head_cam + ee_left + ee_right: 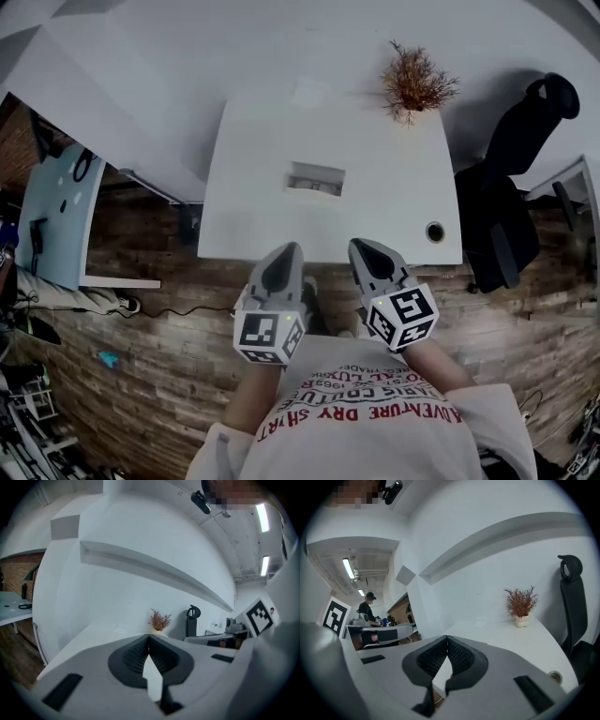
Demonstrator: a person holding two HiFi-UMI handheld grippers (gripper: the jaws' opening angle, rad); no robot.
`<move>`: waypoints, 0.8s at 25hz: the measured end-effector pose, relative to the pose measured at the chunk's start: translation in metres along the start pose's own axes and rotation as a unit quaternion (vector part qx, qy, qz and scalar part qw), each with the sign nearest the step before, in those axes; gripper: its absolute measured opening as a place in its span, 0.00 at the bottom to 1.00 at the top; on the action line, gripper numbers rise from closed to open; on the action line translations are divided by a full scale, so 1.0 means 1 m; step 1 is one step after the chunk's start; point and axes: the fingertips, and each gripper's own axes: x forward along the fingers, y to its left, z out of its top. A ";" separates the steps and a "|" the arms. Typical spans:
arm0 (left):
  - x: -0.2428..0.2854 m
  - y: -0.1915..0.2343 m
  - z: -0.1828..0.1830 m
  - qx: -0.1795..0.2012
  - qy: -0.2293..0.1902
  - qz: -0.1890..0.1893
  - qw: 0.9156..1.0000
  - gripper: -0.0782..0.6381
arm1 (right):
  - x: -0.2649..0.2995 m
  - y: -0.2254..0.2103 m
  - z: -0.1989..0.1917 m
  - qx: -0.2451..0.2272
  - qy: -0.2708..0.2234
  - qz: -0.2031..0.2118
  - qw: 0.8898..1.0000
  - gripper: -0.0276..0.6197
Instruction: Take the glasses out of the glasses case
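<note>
We hold both grippers side by side over the near edge of the table [394, 187], short of the work. The left gripper [287, 251] has its fingers [130, 657] pressed tip to tip with nothing between them, and the right gripper [364, 246] is the same, closed and empty. We judge they are carried closed because there is nothing to grip yet. They point out over the tabletop, a little downward, toward where the job lies.

The glasses case [315, 178] lies flat on the table well ahead of both sets of fingertips, roughly on the line between them, untouched. A dried plant [417, 82] stands far beyond the fingers at the back, and a black chair [511, 178] is off to the right of the right gripper.

From the head view the case is small and pale against the white top, so we cannot tell whether it is open or closed, nor see any glasses in it. In both gripper views we cannot pick the case out; our own fingers cover much of the table
</note>
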 end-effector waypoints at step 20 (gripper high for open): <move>0.163 0.130 -0.044 -0.016 0.133 -0.087 0.987 0.12 | 0.207 -0.073 -0.055 -0.008 0.208 -0.058 0.976 0.06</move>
